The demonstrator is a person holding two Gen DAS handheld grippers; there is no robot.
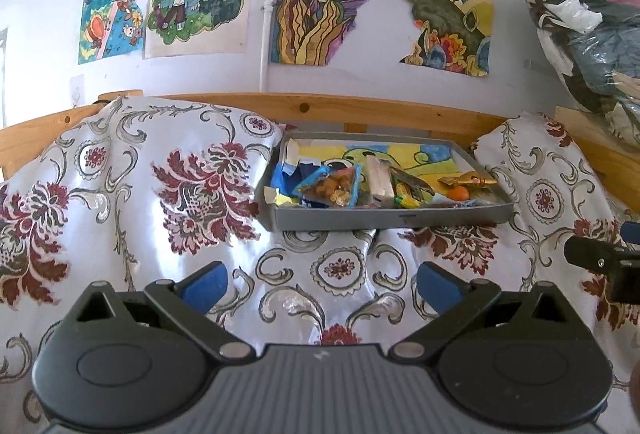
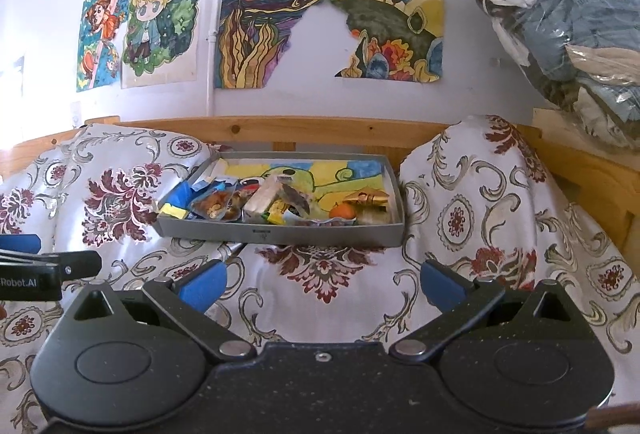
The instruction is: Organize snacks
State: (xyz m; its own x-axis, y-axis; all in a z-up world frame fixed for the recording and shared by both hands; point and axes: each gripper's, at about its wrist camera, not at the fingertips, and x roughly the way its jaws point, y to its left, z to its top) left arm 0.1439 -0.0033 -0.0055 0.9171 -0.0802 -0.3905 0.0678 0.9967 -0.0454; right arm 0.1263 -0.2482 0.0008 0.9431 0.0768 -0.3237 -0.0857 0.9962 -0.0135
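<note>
The left gripper (image 1: 322,284) is hovering low over the patterned cloth (image 1: 120,170), blue-padded fingers spread wide and gripping nothing. The right gripper (image 2: 322,282) is sitting level beside it, fingers likewise released and empty. In the right wrist view, the left gripper's side is showing at the left edge, bearing the partly readable lettering "Robot.AI". No other writing is proving legible; a small mark on the tray's front wall is too small to read.

Beyond both grippers, the grey tray (image 2: 280,234) is lying flat on the cloth, in a dip between two cloth-covered mounds. The snacks (image 1: 336,186) are lying inside it, bunched toward its front wall: a blue-edged packet, a pale wrapped bar, yellow-green wrappers, an orange round item and a gold wrapper. A coloured drawing is lining the tray floor.

Behind, a wooden rail (image 1: 360,110) is running across. Coloured drawings (image 2: 272,18) are hanging on the white wall. A clear bag of clothes (image 2: 560,14) is resting at the upper right.
</note>
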